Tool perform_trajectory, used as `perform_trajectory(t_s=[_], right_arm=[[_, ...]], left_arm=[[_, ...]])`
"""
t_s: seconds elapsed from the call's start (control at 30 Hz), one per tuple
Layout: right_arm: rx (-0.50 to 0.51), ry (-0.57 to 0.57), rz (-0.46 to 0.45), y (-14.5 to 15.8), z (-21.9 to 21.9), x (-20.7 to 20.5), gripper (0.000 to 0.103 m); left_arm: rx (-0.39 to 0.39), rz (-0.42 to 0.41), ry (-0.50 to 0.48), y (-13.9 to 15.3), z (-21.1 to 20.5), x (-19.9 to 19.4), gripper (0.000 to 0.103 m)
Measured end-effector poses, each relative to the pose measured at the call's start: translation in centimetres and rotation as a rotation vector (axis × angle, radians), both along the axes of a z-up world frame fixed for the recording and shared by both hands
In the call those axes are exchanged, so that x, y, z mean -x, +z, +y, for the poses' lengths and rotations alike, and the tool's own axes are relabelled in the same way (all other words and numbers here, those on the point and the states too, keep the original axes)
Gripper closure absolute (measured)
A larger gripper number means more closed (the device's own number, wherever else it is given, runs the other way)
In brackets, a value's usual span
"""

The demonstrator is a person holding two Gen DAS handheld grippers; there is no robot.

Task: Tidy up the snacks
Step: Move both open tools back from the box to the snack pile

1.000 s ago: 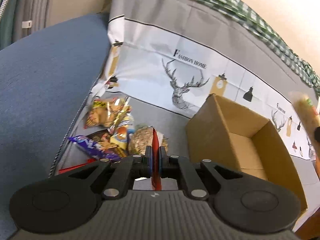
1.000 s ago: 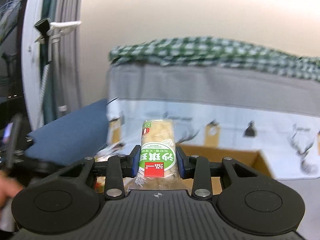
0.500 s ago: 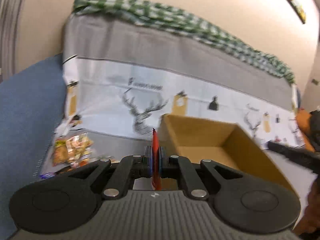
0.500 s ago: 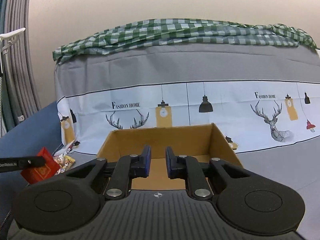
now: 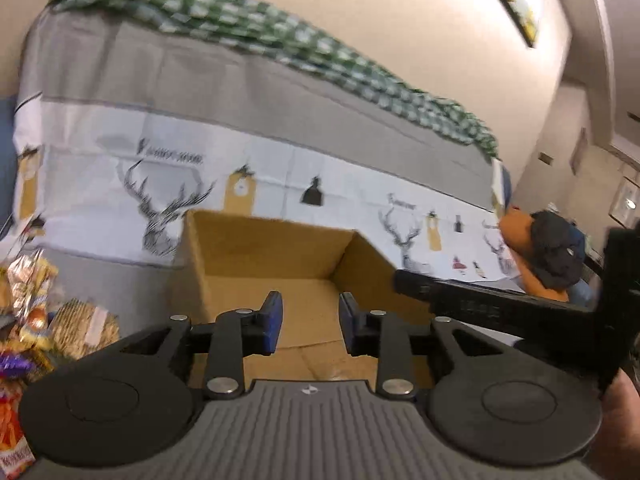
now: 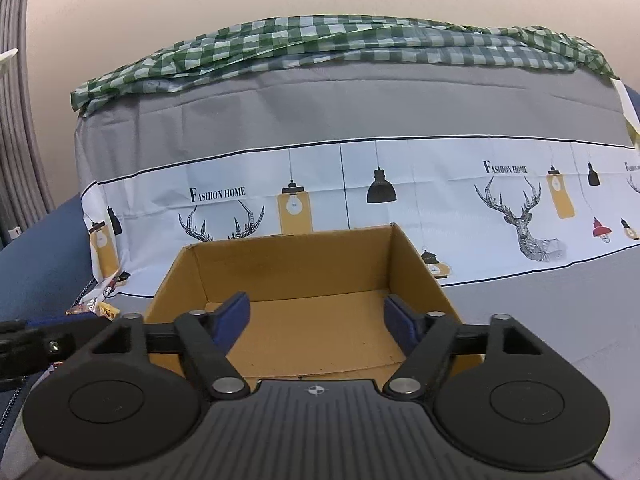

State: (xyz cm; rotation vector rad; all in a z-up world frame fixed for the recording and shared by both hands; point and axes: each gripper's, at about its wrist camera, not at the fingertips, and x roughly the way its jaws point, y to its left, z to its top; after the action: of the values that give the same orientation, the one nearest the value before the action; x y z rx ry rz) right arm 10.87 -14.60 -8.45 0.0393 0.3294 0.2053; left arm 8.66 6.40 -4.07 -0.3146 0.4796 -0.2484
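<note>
Two grippers over the cardboard box now, both with nothing between the pads. Left gripper, a second ago pinched tight on a thin red packet, now spreading apart at lower centre of its view — red packet gone from sight, presumably dropped into the box. Right gripper, a second ago clamped on a green-labelled cracker roll, now opening wide and bare as well. Reads as two drops made, two snacks fewer to sort.

Box interior: brown floor and walls on show in both views, no packet visible on the bare part; near strip of the floor hidden behind the gripper bodies, so landing spots impossible to confirm. Outside the box, snack pile waiting at the left edge of the left view, on the grey cloth — foil wrappers, a ridged biscuit pack, something purple. Only a sliver of that pile at the left edge of the right view. Likely next: back to the pile for more
</note>
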Motion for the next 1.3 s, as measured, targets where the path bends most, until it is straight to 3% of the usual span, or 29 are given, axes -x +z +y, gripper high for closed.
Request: perform_trajectory(t_s=[0.27,0.6,0.87,0.97,1.07,1.13,1.3], right_arm=[[-0.003,-0.012,-0.018,0.0,0.8,0.2,0.021],[0.009,0.033,-0.052,-0.4,4.3,1.1,0.021],[-0.038,0.088,0.005,-0.9,7.4,2.0,0.022],[-0.049,0.122,0.037,-1.2,8.5,2.2,0.029],[-0.036,0.144,0.040,-1.3,9.7,2.5,0.033],[-0.032,0.158,0.042,-1.4,10.3,2.6,0.034],[-0.032,0.197,0.060,-1.5,11.8,2.8,0.034]], left_arm=[[0.140,0.154,0.124,-2.0,5.6,-1.2,0.069],[0.236,0.294,0.276,-4.2,10.6,-0.3,0.069],[0.396,0.410,0.432,-6.3,15.6,1.8,0.069],[0.439,0.448,0.493,-7.0,17.1,2.7,0.065],[0.433,0.497,0.549,-7.6,18.0,3.3,0.064],[0.410,0.526,0.577,-8.0,18.2,3.5,0.057],[0.273,0.603,0.660,-8.5,17.9,3.5,0.046]])
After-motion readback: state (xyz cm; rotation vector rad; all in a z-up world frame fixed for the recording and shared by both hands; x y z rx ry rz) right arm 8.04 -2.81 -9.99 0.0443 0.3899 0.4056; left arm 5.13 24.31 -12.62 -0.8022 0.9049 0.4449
